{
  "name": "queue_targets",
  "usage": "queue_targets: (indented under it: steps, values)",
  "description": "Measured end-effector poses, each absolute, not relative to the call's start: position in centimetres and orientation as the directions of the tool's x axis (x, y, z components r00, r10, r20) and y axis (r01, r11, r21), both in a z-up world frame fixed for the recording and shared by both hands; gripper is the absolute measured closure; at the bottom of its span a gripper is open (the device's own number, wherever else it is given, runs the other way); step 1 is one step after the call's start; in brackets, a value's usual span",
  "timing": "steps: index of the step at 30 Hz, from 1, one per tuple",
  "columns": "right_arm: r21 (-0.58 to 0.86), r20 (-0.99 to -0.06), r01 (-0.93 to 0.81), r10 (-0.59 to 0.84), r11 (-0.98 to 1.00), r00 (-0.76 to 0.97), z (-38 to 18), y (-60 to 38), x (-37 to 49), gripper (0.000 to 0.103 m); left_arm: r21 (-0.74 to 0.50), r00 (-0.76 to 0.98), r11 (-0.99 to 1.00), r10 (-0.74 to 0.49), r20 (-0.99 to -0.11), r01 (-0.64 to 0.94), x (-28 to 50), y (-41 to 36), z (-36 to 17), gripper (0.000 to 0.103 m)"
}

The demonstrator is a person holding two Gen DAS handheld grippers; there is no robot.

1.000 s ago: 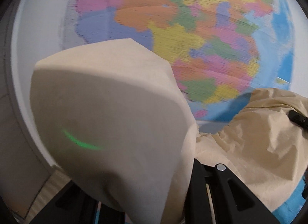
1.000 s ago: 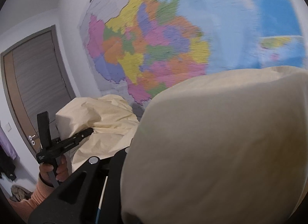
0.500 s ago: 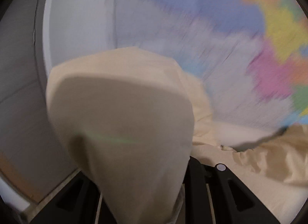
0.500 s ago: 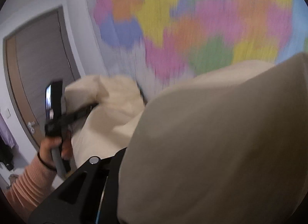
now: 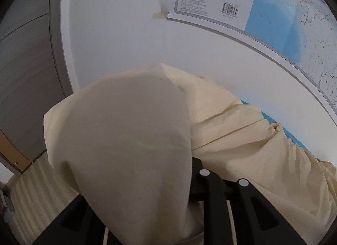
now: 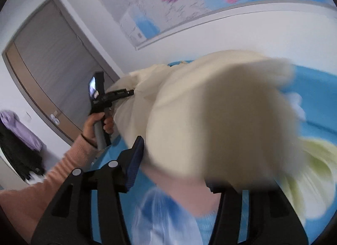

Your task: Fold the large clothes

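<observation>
**A:** We're on the left wrist view, and the cream garment [image 5: 242, 150] billows right over the left gripper [image 5: 164, 171]. One black finger [image 5: 202, 171] shows, the other is buried.

**B:** We read that one as clamped on the fabric, jaws only just starting to ease, with the cloth between them. From the right wrist view its tip is sunk in the garment, and the hand [image 6: 94, 122] in a peach sleeve [image 6: 69, 160] grips the handle.

**A:** And the right gripper [image 6: 177, 160]?

**B:** Its jaws are opening. We see the blue pad [image 6: 134, 160] standing clear, with the cloth blurred between the fingers and no longer pinched.

**A:** So where does the garment sit?

**B:** It is bunched over the blue surface [image 6: 316, 89], running along its far edge by the white wall [image 5: 115, 44]. A strip of blue shows between the cloth and the wall.

**A:** Compare that with a second ago.

**B:** Then the coloured map [image 5: 273, 13] filled both views and the garment hung high in front of it. Now we see only the map's lower border, its barcode corner and bare wall beneath it. Both cameras have tipped down and the cloth has come down with them.

**A:** And the right claw was closed under the fabric then.

**B:** Yes, now it is spread. The door [image 6: 52, 66] stays on the left.
</observation>
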State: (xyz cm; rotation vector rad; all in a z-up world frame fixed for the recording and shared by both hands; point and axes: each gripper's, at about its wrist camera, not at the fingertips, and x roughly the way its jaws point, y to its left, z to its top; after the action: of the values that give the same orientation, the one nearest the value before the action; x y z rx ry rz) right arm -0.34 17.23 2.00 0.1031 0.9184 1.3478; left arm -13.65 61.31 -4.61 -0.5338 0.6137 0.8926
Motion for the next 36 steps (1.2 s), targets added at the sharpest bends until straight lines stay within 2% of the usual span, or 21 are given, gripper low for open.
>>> queue_targets:
  steps: [4, 6, 7, 8, 10, 13, 15, 17, 20, 21, 22, 25, 29, 31, 34, 36]
  values:
    - [0.6, -0.499, -0.698, 0.865, 0.39, 0.055, 1.3, 12.6, 1.9, 0.045, -0.098, 0.433, 0.53, 0.557, -0.709, -0.842, -12.9, 61.1, -5.6, 0.08]
    - [0.625, -0.496, -0.675, 0.867, 0.393, 0.046, 0.2, 12.0, 2.3, 0.066, -0.064, 0.407, 0.526, 0.569, -0.715, -0.848, -12.5, 60.8, -5.9, 0.077]
    - [0.617, -0.507, -0.691, 0.861, 0.378, 0.018, -0.1, 12.6, 1.8, 0.083, -0.057, 0.398, 0.522, 0.57, -0.719, -0.851, -12.4, 60.7, -5.9, 0.074]
    - [0.583, -0.531, -0.719, 0.847, 0.378, 0.015, 0.2, 13.7, 1.0, 0.091, -0.051, 0.389, 0.519, 0.568, -0.725, -0.853, -12.5, 60.6, -5.9, 0.072]
    - [0.512, -0.591, -0.779, 0.806, 0.361, -0.015, -0.3, 15.3, -1.0, 0.094, -0.046, 0.376, 0.512, 0.564, -0.735, -0.858, -12.8, 60.3, -5.7, 0.069]
    - [0.519, -0.646, -0.77, 0.76, 0.372, -0.067, -1.9, 16.0, -0.9, 0.095, -0.043, 0.376, 0.524, 0.55, -0.746, -0.851, -13.7, 59.7, -5.0, 0.06]
    - [0.523, -0.661, -0.761, 0.747, 0.384, -0.077, -2.3, 15.8, -0.5, 0.094, -0.089, 0.4, 0.522, 0.522, -0.753, -0.848, -15.2, 59.3, -4.2, 0.059]
    - [0.501, -0.672, -0.777, 0.737, 0.381, -0.072, -1.6, 15.6, -0.5, 0.089, -0.135, 0.427, 0.519, 0.499, -0.754, -0.844, -17.1, 58.8, -3.3, 0.055]
    - [0.433, -0.676, -0.822, 0.736, 0.371, -0.024, 0.8, 14.1, -0.8, 0.079, -0.137, 0.428, 0.512, 0.509, -0.747, -0.848, -18.9, 58.9, -2.4, 0.054]
    - [0.418, -0.674, -0.831, 0.739, 0.367, -0.013, 1.5, 13.5, -0.9, 0.065, -0.131, 0.435, 0.519, 0.525, -0.731, -0.845, -19.8, 58.2, -1.8, 0.054]
    - [0.405, -0.667, -0.84, 0.745, 0.361, -0.002, 2.2, 12.9, -1.1, 0.062, -0.141, 0.46, 0.536, 0.528, -0.714, -0.833, -20.2, 57.6, -1.2, 0.054]
    - [0.335, -0.623, -0.877, 0.779, 0.345, 0.069, 5.0, 11.9, -1.8, 0.062, -0.159, 0.532, 0.602, 0.512, -0.675, -0.782, -20.8, 55.2, -0.2, 0.054]
    - [0.335, -0.534, -0.884, 0.839, 0.325, 0.106, 7.2, 13.0, -1.0, 0.062, -0.151, 0.6, 0.703, 0.451, -0.661, -0.695, -18.8, 51.7, -0.1, 0.053]
    - [0.334, -0.532, -0.878, 0.838, 0.342, 0.124, 7.2, 15.2, -0.2, 0.062, -0.18, 0.641, 0.75, 0.385, -0.664, -0.636, -17.1, 50.0, -1.0, 0.053]
    - [0.35, -0.551, -0.867, 0.826, 0.354, 0.115, 5.8, 19.0, 1.1, 0.068, -0.194, 0.677, 0.784, 0.349, -0.648, -0.589, -15.6, 47.8, -1.7, 0.053]
    - [0.422, -0.624, -0.836, 0.781, 0.352, 0.014, 2.8, 21.5, 1.9, 0.071, -0.204, 0.68, 0.788, 0.332, -0.654, -0.581, -14.9, 47.2, -2.3, 0.049]
